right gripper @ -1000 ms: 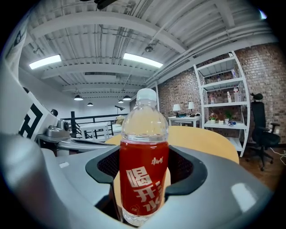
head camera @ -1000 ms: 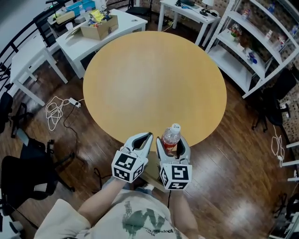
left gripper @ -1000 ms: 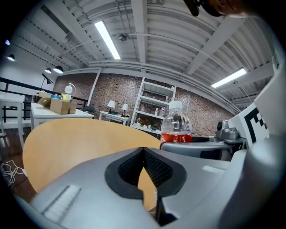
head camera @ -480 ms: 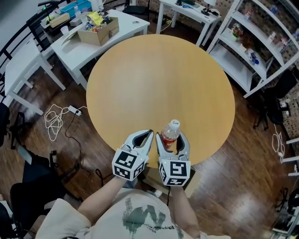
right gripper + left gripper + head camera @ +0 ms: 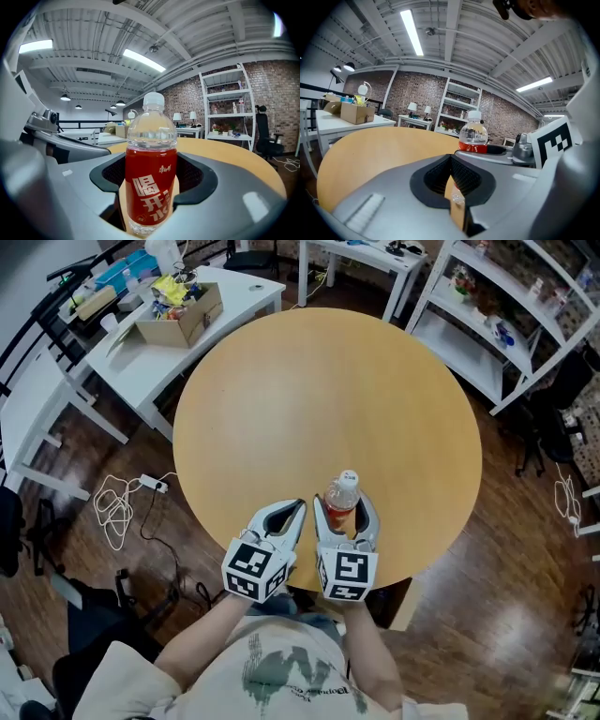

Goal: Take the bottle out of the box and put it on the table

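A clear bottle [image 5: 341,504] with a red label and a white cap stands upright between the fingers of my right gripper [image 5: 343,512], which is shut on it over the near edge of the round wooden table [image 5: 309,390]. In the right gripper view the bottle [image 5: 151,178] fills the gap between the jaws. Whether its base touches the table is hidden. My left gripper [image 5: 294,514] sits just left of it, shut and empty. From the left gripper [image 5: 451,158] view the bottle [image 5: 474,138] shows to the right. A corner of the cardboard box [image 5: 401,604] shows below the table edge.
A white desk [image 5: 234,292] with an open carton of odds and ends [image 5: 173,315] stands at the back left. White shelving [image 5: 506,334] lines the back right. Cables [image 5: 117,512] lie on the wooden floor to the left.
Both grippers and the bottle have moved forward from beside the table to over its near edge. The cardboard box has slid out of sight below the table.
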`<state>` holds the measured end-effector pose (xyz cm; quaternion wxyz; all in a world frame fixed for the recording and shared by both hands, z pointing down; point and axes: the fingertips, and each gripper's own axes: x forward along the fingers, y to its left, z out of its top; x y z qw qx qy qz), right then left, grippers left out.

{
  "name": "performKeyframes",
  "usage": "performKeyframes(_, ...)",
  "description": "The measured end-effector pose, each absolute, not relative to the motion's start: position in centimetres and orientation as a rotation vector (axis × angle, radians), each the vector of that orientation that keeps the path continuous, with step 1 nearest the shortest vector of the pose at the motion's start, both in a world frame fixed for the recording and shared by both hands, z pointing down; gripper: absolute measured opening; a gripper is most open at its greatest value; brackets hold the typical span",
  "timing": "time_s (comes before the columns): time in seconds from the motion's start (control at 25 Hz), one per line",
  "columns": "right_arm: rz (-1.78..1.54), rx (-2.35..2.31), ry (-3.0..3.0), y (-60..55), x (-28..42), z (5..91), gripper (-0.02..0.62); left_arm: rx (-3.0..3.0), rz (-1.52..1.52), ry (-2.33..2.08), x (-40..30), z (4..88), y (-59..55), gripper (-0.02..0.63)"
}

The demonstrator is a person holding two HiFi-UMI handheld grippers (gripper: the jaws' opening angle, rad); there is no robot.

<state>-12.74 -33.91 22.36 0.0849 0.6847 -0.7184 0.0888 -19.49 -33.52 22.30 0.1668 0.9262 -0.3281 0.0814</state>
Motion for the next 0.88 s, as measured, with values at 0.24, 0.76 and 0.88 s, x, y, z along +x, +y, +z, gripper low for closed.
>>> performKeyframes(0.24,0.256,2.077,-2.117,-34.4,-13.0,23.5,0.310,2.645,0.254,-0.894,-19.6,22.7,-34.9,-0.005)
performKeyframes(0.76,0.189,2.060,-2.093,-32.2,-13.4,23.0,0.314,2.650,0.242,-0.841,-18.3,22.8,-34.1,-0.005)
performKeyframes(0.88,0.182,2.051,-2.092,-32.0,-13.7,23.1,0.314,2.644,0.236,-0.845,-18.5,22.9,-34.0,-0.005)
